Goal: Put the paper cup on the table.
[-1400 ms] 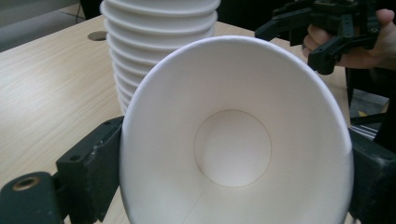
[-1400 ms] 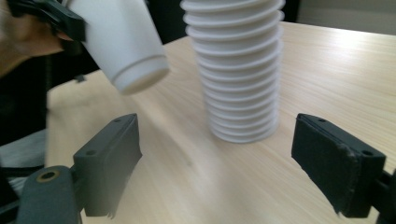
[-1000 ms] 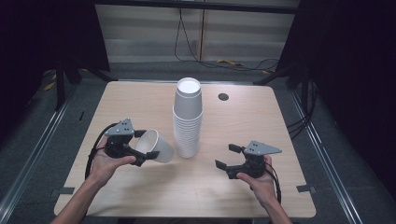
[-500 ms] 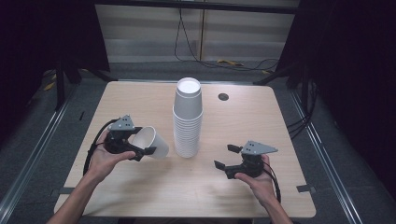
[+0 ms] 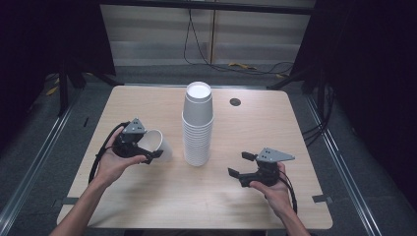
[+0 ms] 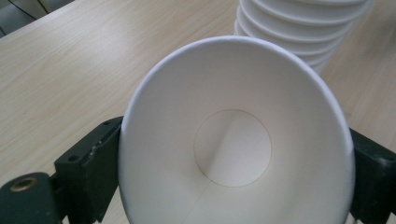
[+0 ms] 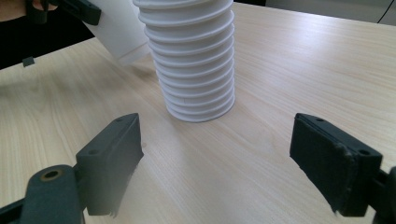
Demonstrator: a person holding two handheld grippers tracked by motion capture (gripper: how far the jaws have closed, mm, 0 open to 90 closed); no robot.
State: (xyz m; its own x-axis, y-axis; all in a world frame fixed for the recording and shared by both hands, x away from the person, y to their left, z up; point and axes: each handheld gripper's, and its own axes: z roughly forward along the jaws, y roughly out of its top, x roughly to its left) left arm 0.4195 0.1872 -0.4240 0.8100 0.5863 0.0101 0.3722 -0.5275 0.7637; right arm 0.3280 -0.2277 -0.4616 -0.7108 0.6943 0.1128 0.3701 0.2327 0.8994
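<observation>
One paper cup (image 5: 156, 143) off the stack, clamped at the rim between the jaws of the left gripper (image 5: 147, 151), tipped on its side with the mouth toward that gripper's camera. Inside bottom plainly visible in the left gripper view (image 6: 232, 147); both pads pressed against the outer wall. Held just left of the stack of cups (image 5: 197, 125), near it, not touching. Stack upright at mid-table, many cups deep, bottoms up. Right gripper (image 5: 237, 165) low over the table (image 5: 147, 206) to the right of the stack, jaws spread wide, nothing between them, aimed at the stack's foot (image 7: 198, 102). Judged early: single cup separated, not yet set down anywhere; rest of the stack untouched. Left to do, probably: placing this cup, then repeating for the others.
</observation>
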